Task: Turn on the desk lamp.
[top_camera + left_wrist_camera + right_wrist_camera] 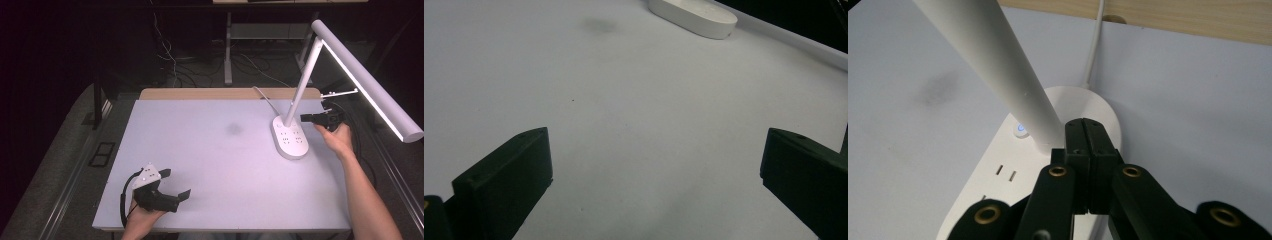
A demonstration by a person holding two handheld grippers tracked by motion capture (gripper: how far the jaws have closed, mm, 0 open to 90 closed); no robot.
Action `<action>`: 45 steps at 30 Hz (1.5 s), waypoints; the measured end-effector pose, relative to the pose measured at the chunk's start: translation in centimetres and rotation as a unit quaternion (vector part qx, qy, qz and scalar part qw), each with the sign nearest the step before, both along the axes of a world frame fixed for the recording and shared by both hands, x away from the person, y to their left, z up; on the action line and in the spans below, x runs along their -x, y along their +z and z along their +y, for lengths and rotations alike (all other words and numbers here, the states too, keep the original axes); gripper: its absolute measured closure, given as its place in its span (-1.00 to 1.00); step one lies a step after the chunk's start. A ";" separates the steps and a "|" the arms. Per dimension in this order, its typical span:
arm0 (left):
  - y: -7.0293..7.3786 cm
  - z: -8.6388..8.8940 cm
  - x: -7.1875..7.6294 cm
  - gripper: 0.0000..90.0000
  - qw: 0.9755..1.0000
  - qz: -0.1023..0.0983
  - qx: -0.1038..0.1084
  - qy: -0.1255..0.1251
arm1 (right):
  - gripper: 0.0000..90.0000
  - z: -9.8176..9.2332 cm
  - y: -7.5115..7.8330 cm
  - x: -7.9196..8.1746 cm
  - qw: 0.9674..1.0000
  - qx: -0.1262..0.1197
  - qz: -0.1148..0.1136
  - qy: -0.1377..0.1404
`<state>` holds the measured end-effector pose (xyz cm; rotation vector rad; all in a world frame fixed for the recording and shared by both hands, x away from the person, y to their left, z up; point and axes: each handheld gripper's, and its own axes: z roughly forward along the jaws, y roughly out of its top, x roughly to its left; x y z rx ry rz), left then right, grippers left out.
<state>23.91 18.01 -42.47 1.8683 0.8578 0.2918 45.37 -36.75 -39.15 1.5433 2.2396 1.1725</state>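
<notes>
White-topped rectangular surface (220, 165), pale wood strip along its far edge. A faint grey smudge (233, 129) near centre.

White desk lamp with an oval plastic base (289, 137) stands at the far right of the surface. Slim white stem (305, 75) leans up and to the right from the base; a long white bar head (365, 80) runs out over the right edge. Base carries socket slots and a small lit blue button (1021, 129) beside the foot of the stem. White cord (265, 100) leaves the back of the base toward the wood strip.

Right gripper (306, 118), held in the right hand (340, 140), sits just right of the stem, low, over the base. Right gripper view: fingers pressed together with nothing between them, tips (1084, 131) just beside the stem's foot; contact cannot be told.

Left gripper (175, 185), in the left hand (142, 220), sits at the near left of the surface, well apart from the lamp. Fingers (509, 180) spread wide, holding nothing, bare surface between them.
</notes>
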 end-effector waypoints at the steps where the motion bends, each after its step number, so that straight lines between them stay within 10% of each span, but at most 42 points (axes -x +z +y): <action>1: 0.0 0.0 0.0 -1.00 1.000 0.001 0.000 0.000 | 1.00 0.0 0.2 0.1 1.000 0.000 0.000 0.001; 13: 0.0 -0.2 0.0 -1.00 1.000 -0.001 0.008 -0.007 | 1.00 -0.2 1.4 2.4 1.000 -0.016 -0.010 -0.008; 27: 0.3 -0.2 0.2 -1.00 1.000 -0.008 0.015 -0.011 | 0.55 1.3 1.7 6.4 0.999 -0.031 -0.017 -0.024; 37: 0.4 -0.1 0.3 -1.00 1.000 -0.013 0.017 -0.006 | 0.02 2.0 1.2 9.0 0.998 -0.044 -0.033 -0.030; 45: 0.3 -0.2 0.3 -1.00 1.000 -0.012 0.016 -0.008 | -0.84 2.9 0.8 11.8 0.997 -0.047 -0.059 -0.005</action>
